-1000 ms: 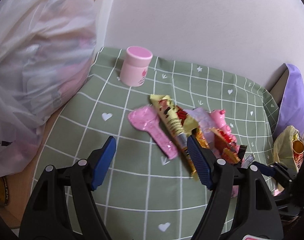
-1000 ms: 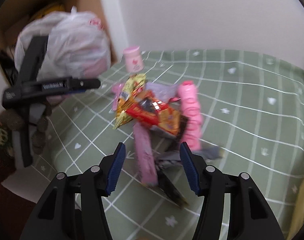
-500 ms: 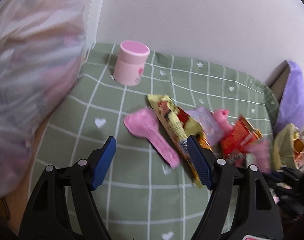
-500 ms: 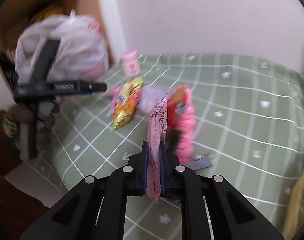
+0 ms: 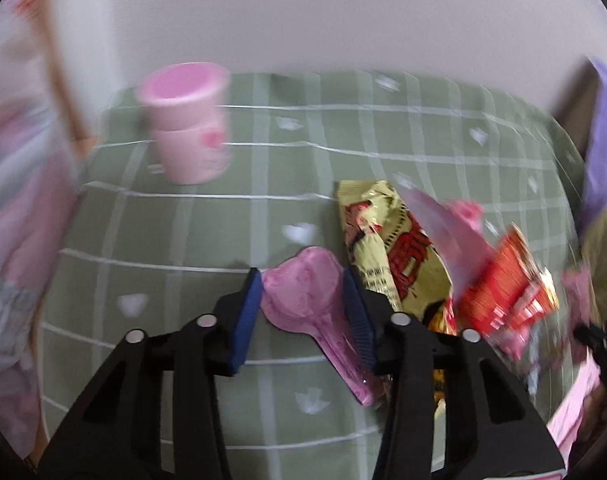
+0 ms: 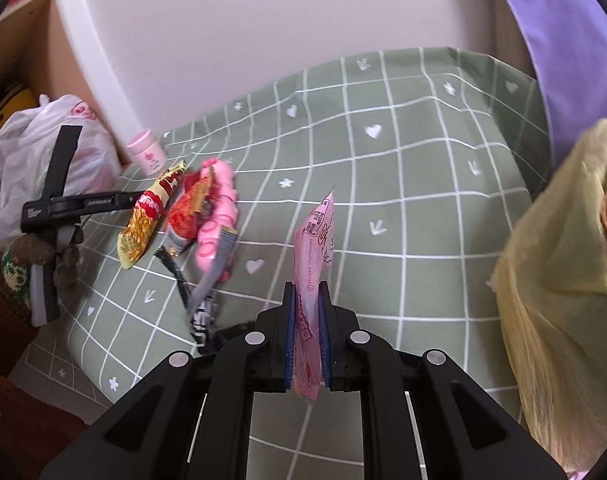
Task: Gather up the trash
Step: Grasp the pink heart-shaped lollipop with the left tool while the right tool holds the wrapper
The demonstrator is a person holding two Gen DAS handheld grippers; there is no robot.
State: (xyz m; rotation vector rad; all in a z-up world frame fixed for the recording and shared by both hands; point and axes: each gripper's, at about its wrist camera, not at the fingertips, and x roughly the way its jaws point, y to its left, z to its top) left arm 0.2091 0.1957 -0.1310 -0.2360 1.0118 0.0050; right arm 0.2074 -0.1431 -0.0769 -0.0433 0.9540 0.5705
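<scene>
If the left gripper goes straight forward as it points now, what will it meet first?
The left gripper already has the pink spoon-shaped wrapper between its fingers, so it meets that first. Beyond it lies bare green checked cloth; the pink cup stands left of that line, though blur makes depth uncertain.

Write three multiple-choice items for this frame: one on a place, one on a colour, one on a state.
1. Where is the yellow bag in the right wrist view?
A. right of the right tool
B. beside the pink jar
C. under the cloth

2. What colour is the checked cloth?
A. blue
B. green
C. white

3. What is the right tool doing?
A. open, empty
B. shut on a pink wrapper
C. shut on the jar

A: the bag fills the right edge.
B: green with white lines.
C is wrong; B: the pink wrapper stands clamped between its fingers.
</scene>
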